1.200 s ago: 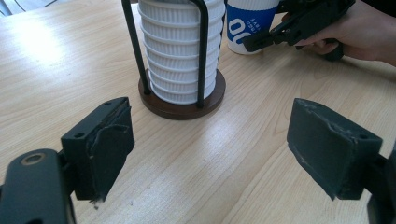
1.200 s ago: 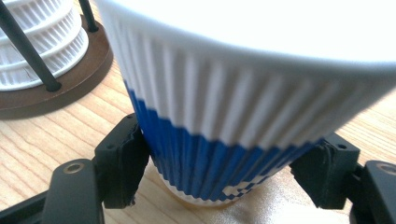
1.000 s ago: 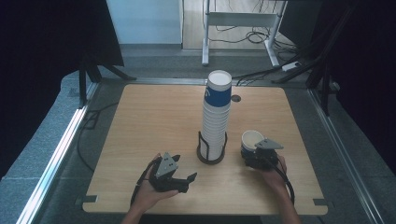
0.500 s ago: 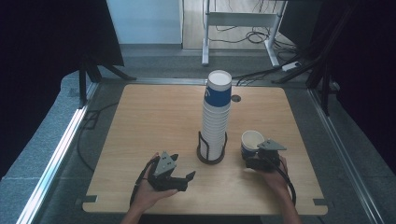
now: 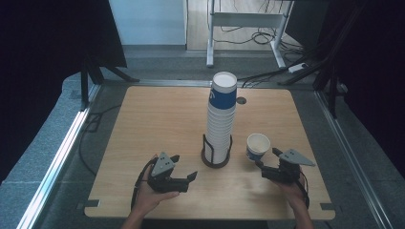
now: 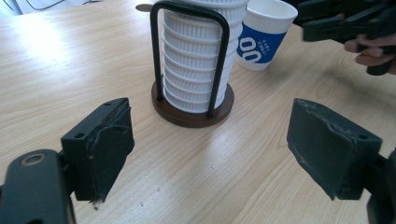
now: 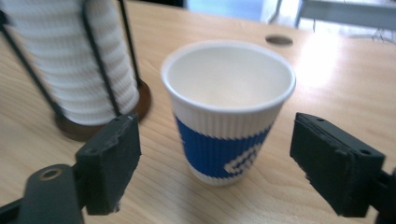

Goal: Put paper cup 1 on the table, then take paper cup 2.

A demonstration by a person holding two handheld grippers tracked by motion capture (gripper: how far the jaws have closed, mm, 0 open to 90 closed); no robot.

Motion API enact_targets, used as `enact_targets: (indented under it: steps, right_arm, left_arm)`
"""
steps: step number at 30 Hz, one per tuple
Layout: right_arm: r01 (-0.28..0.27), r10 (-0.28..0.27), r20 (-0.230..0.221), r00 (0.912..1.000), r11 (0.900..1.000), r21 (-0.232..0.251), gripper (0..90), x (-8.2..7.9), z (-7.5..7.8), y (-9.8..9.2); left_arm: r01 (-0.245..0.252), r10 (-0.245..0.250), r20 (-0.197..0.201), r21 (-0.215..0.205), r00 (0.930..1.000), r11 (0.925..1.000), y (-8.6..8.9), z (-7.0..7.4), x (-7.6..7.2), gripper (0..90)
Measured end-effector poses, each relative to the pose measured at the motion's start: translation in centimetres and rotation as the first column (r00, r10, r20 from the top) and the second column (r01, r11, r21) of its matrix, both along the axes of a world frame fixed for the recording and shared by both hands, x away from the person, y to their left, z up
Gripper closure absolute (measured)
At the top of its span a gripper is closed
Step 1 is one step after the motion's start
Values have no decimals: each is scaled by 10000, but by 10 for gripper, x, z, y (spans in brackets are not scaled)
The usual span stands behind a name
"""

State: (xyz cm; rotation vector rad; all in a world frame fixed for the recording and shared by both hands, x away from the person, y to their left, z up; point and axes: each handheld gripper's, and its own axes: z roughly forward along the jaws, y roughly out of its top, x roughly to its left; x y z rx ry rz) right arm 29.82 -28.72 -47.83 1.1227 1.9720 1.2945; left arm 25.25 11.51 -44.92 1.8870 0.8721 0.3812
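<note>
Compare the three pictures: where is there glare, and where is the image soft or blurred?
High view: dark surroundings, table evenly lit. Left gripper view: bright glare on the wood at top left, cup stack sharp. Right gripper view: the single cup looks slightly soft, with glare on the table at upper right.

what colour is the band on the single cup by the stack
Blue, with white print, on a white ribbed cup; clearest in the right gripper view.

table (image 5: pixel 157 124): bare wood | frame (image 5: pixel 239 19) (metal, behind) | floor cables (image 5: pixel 258 36)
</note>
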Motion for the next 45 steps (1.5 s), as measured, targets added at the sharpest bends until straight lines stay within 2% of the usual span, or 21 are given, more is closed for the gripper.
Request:
enact_targets:
  steps: [5,7,9,13,16,18,25,28,35,43,45]
  right_arm:
    - [-689,661,543,9963,9963,517,224,-15,18,1]
    - [-1093,1044,725,9919,9917,677,254,-19,23,4]
    - [-1663,1579,965,9827,9822,868,266,-23,29,9]
    - [-2087,1977,1118,9739,9731,971,271,-25,34,17]
    - [-2331,2215,1166,9682,9676,975,279,-26,36,21]
    - [-2471,2346,1144,9653,9626,1111,281,-25,36,22]
    - [-2622,2492,1141,9617,9577,1186,284,-24,36,23]
    - [-2640,2509,1154,9611,9574,1173,284,-25,37,23]
    - [-2632,2510,1101,9617,9577,1163,285,-24,36,24]
    - [-2665,2554,1037,9612,9573,1121,282,-22,34,27]
    - [-2672,2568,991,9614,9571,1120,281,-22,33,28]
  left_arm:
    - [-61,61,22,-228,10000,9997,2,0,2,153]
    - [-67,68,48,-247,10000,9997,2,0,3,153]
    - [-86,89,113,-250,9999,9997,2,0,2,154]
    - [-71,83,274,-429,9996,9991,1,3,1,152]
    - [31,-14,492,-335,9988,9994,-2,6,2,154]
    - [152,-130,521,-423,9986,9990,-4,9,5,155]
    - [431,-358,852,-856,9957,9954,-16,26,20,158]
    - [410,-346,878,-720,9955,9966,-23,33,30,159]
    - [634,-554,912,-872,9943,9942,-34,46,49,160]
    - [935,-851,977,-854,9916,9919,-43,57,58,151]
    - [1034,-964,952,-716,9908,9921,-47,60,61,133]
